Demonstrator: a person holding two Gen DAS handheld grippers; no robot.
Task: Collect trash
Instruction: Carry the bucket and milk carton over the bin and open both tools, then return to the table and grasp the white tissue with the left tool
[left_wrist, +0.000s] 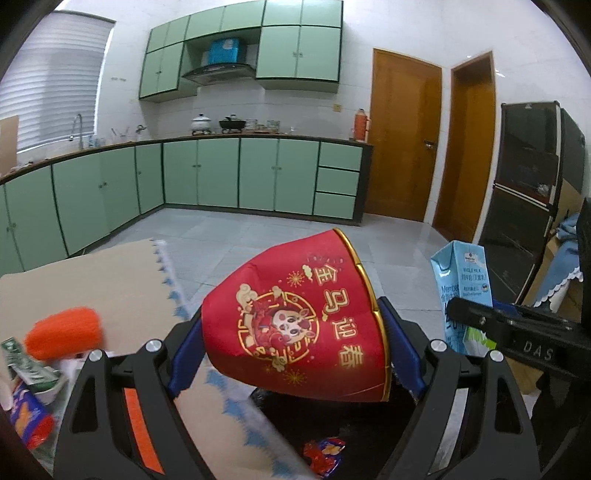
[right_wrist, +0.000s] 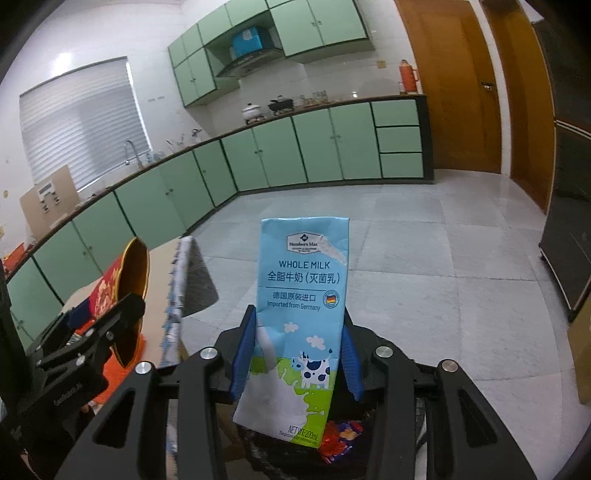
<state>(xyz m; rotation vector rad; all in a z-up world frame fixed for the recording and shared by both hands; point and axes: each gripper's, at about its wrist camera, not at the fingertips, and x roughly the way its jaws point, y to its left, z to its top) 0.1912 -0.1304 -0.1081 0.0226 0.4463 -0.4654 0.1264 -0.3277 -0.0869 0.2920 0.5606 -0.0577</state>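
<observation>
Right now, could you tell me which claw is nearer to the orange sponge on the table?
Left. The left claw, shut on the red paper cup, has the orange sponge just beside it. The right claw, shut on the milk carton, is further away.

Mint-green base cabinets (left_wrist: 221, 173) are seen lining two walls of a tiled kitchen, with matching wall cabinets (left_wrist: 299, 51) mounted above a range hood (left_wrist: 218, 72). A white pot (left_wrist: 200, 123) and a black wok (left_wrist: 232, 123) are set on the stove. A faucet (left_wrist: 76, 125) is fitted below a shuttered window (left_wrist: 51, 85). An orange thermos (left_wrist: 360, 124) is placed near two wooden doors (left_wrist: 402, 144). A dark refrigerator (left_wrist: 524, 192) is positioned at the right.
</observation>
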